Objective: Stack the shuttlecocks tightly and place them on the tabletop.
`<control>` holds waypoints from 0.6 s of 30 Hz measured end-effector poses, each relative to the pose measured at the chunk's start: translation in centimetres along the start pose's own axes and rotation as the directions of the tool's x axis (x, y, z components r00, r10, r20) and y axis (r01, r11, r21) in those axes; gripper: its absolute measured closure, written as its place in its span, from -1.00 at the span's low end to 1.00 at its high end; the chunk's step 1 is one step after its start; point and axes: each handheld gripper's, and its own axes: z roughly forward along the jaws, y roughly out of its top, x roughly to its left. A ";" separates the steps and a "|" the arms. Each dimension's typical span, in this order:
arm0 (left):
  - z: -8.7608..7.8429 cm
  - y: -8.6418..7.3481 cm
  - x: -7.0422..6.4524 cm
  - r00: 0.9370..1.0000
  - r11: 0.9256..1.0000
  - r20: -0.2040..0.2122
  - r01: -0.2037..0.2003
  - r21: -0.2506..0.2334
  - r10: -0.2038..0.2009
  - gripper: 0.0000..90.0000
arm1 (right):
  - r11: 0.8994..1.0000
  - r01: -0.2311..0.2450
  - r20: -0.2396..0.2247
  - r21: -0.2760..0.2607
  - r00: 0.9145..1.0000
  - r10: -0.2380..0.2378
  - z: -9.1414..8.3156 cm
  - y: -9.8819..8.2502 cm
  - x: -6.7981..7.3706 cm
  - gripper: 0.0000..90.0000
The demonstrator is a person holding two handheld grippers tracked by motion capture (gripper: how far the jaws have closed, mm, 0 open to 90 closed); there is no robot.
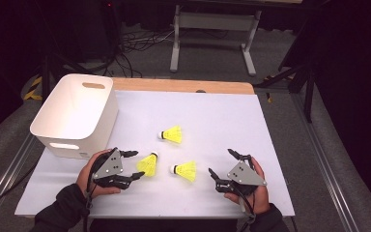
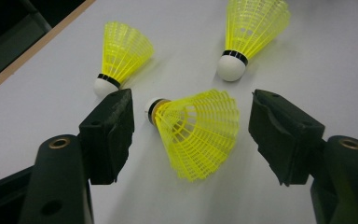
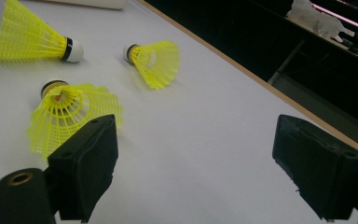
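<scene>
A white plastic bin with cut-out handles (image 1: 75,113) stands at the left edge of a white-covered table (image 1: 222,121). Just in front of it, the left gripper (image 1: 134,166) lies level in the person's left hand (image 1: 89,176), its jaws apart around the skirt of a yellow plastic shuttlecock with a white cork tip (image 1: 148,163) (image 2: 193,130), pads clear of it on both sides. Two more yellow shuttlecocks lie nearby, one farther up the table (image 1: 171,135), one to the right (image 1: 185,170). At right, the right gripper (image 1: 222,166), held level in the right hand (image 1: 251,193), gapes wide and empty. Beyond the table's wooden far edge (image 1: 183,85) are grey floor, cables and a desk frame (image 1: 215,36).
</scene>
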 end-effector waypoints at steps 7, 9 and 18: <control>0.8 0.3 0.1 1.000 1.000 0.023 -0.013 0.012 0.013 -0.26 | 1.000 0.006 -0.002 0.004 1.000 -0.006 0.0 -0.1 0.0 -0.66; 0.9 0.3 0.1 1.000 1.000 0.026 -0.018 0.018 0.017 -0.26 | 1.000 0.003 -0.003 0.005 1.000 -0.003 0.1 -0.2 -0.1 -0.66; 1.6 0.4 0.5 0.998 0.999 0.055 -0.025 0.031 0.024 -0.20 | 1.000 0.007 0.004 0.018 1.000 -0.008 0.0 -0.4 -0.1 -0.65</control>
